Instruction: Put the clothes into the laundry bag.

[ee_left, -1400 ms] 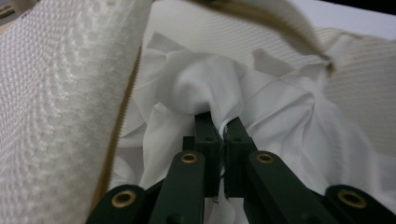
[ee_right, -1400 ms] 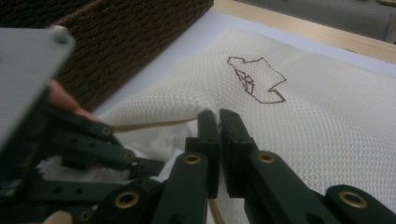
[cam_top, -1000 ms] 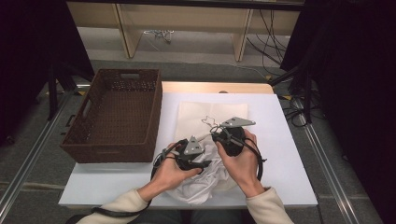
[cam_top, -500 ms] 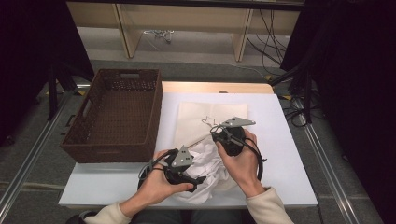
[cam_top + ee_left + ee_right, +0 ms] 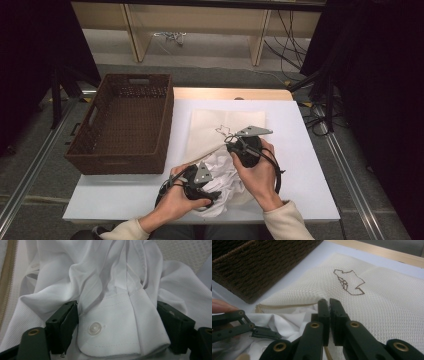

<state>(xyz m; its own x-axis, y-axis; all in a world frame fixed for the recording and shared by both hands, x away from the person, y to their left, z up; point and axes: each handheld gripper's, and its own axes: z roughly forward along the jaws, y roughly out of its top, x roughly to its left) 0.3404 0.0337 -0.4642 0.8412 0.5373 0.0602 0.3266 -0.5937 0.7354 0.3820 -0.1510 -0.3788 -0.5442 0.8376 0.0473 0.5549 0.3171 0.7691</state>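
Observation:
A cream mesh laundry bag (image 5: pixel 220 125) with a brown line drawing lies on the white table. My right gripper (image 5: pixel 228 141) (image 5: pixel 329 305) is shut on the bag's zipper edge (image 5: pixel 287 306) and holds it raised. A crumpled white shirt (image 5: pixel 222 170) (image 5: pixel 287 326) spills from the bag's mouth toward the near edge. My left gripper (image 5: pixel 215 194) (image 5: pixel 117 327) stands at the shirt's near side. Its jaws have just been opening wide and have come in a little. The buttoned cuff (image 5: pixel 125 322) lies between them uncrushed, with a jaw close on each side.
A dark brown wicker basket (image 5: pixel 125 120) (image 5: pixel 262 262) stands on the left of the table (image 5: pixel 300 150), close to the bag. A wooden strip runs along the table's far edge. Cables and shelf legs lie on the floor beyond.
My left gripper has drawn back from beside the right one toward the near left and its jaws have spread. The right gripper has kept still on the bag's edge.

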